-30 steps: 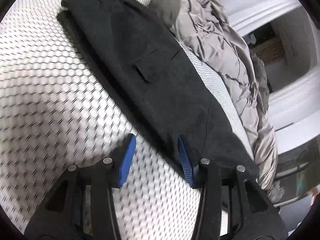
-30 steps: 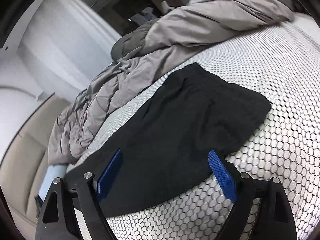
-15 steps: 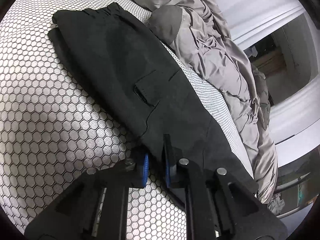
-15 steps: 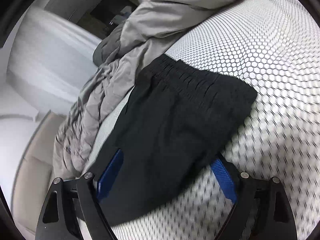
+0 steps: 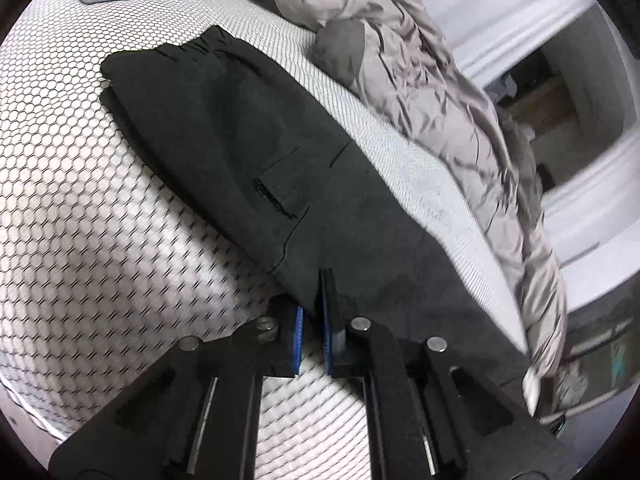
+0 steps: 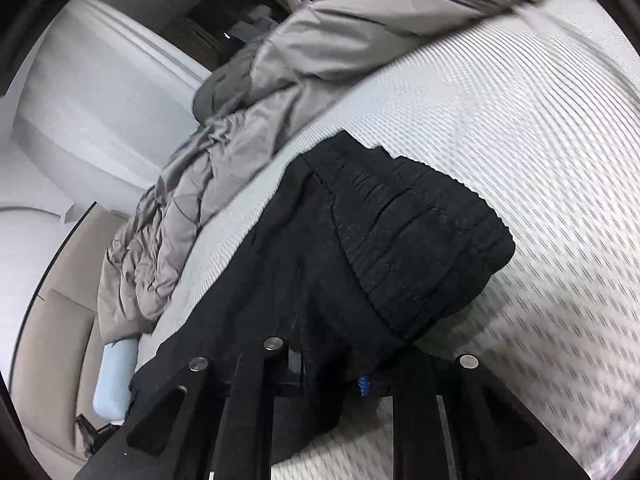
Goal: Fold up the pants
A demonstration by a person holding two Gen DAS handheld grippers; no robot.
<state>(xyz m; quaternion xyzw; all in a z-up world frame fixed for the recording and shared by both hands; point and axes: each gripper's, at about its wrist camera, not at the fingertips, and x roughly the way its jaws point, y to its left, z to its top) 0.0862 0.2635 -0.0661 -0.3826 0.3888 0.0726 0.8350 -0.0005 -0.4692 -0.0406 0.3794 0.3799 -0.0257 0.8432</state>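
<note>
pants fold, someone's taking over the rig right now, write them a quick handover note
Left gripper: shut on the near edge of the pants, toward the leg end, just below the pocket slit.
Right gripper: jaws have just closed; shut on bunched cloth at the waistband end.
Pants: black, lying long and narrow across the honeycomb bedsheet, legs apparently laid one on the other. Grey duvet is heaped beside them on the far side.
Done: lengthwise fold, both ends gripped.
Left: probably bring one end over to the other, then smooth and release.

Black pants (image 5: 256, 152) — folded lengthwise, flat on honeycomb-patterned bed, elastic waistband bunched.
</note>
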